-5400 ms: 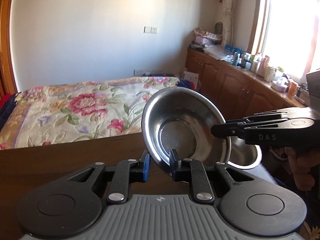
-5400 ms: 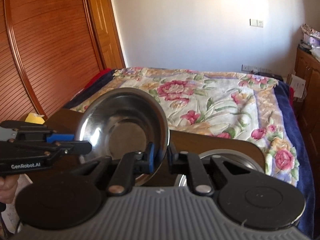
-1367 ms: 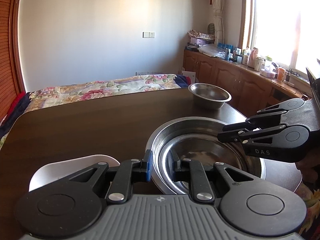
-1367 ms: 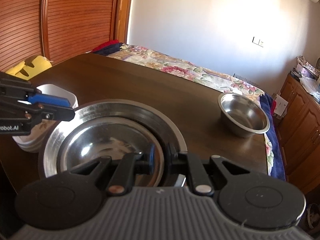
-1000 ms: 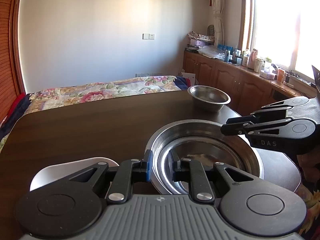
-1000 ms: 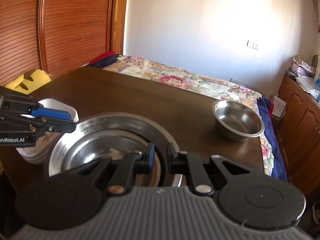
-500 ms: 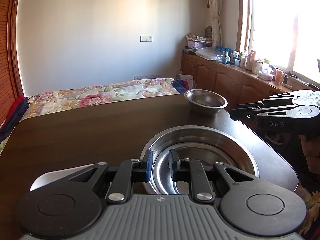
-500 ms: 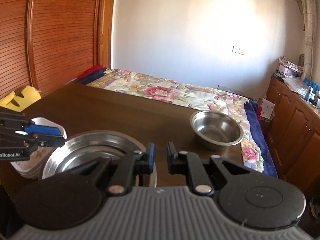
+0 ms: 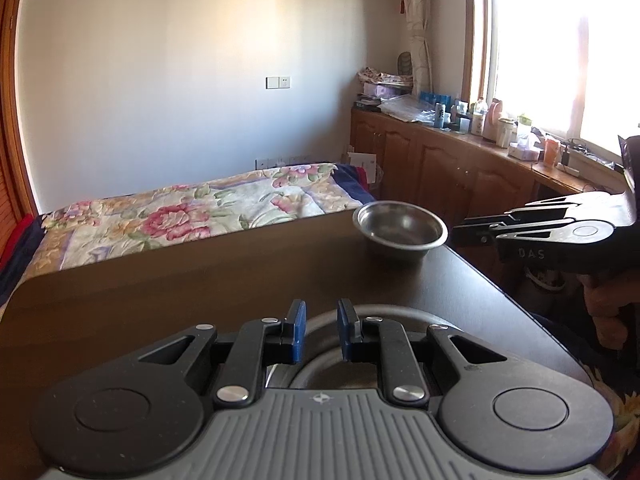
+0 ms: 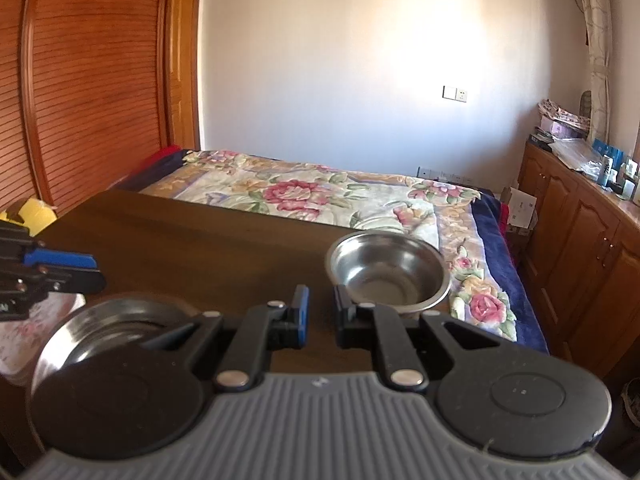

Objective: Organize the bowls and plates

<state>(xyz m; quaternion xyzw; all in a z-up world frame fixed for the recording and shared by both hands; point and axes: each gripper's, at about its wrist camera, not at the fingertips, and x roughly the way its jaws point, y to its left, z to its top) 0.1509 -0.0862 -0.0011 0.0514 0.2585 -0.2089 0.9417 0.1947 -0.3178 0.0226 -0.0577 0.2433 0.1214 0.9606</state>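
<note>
Two large steel bowls [image 10: 92, 328] lie nested on the dark wooden table [image 9: 160, 292] near its front edge. In the left wrist view only their far rim [image 9: 400, 314] shows behind my left gripper [image 9: 322, 328], which hovers just above and behind it, shut, with nothing between the pads. My right gripper [image 10: 319, 316] is also shut and empty, off to the right of the nested bowls, with bare table past its tips. A small steel bowl [image 10: 388, 272] stands alone at the table's far right corner [image 9: 400, 228]. Each gripper appears side-on in the other's view.
A white dish with a floral pattern [image 10: 20, 340] sits at the table's near left, under the left gripper. A floral bed [image 9: 180, 212] lies beyond the far edge and wooden cabinets [image 9: 460, 176] along the right. A yellow object [image 10: 34, 210] is at the far left.
Both grippers have drawn back and risen off the nested bowls, which stay on the table. Several seconds ago each gripper held a bowl in the air.
</note>
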